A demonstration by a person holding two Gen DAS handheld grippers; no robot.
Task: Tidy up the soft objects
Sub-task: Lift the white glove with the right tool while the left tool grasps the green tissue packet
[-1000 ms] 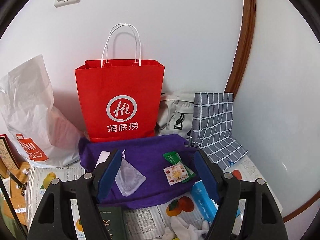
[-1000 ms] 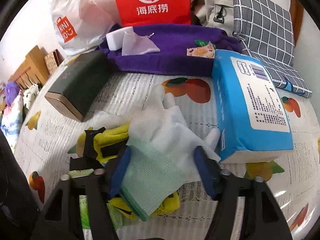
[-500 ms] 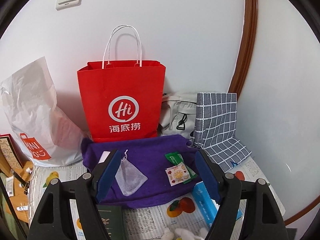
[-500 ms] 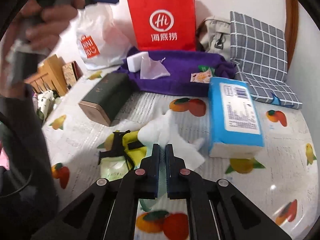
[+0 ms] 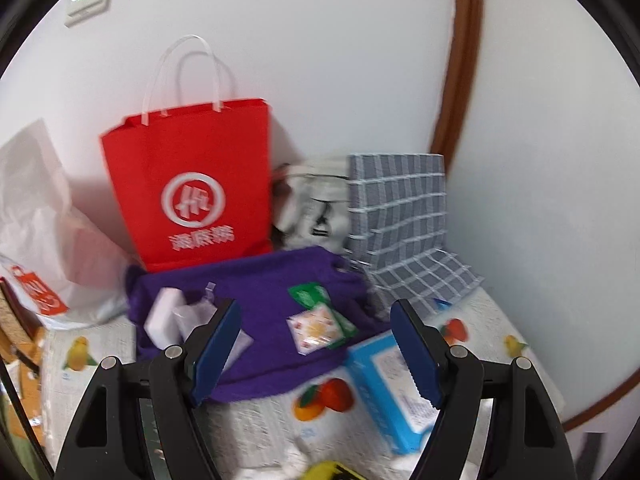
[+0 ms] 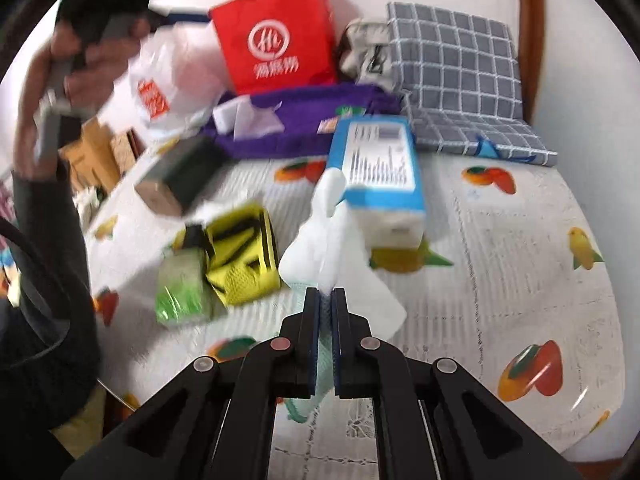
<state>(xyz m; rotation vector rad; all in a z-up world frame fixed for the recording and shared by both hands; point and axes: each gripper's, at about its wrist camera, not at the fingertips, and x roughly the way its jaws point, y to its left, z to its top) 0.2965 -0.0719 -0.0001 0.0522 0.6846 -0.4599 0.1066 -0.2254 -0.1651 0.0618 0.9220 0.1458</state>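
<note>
Left gripper (image 5: 316, 344) jaws stand wide and empty, above a fuzzy purple towel (image 5: 256, 292) with flat sachets. Right gripper (image 6: 326, 300) jaws are pinched tight on a limp white glove (image 6: 328, 248), teal cuff between the pads, fingers probably draped against the boxy blue tissue pack (image 6: 376, 168).

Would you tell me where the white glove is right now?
In the right wrist view, the white glove hangs centre-frame from the shut right gripper, just before the blue tissue pack.
</note>
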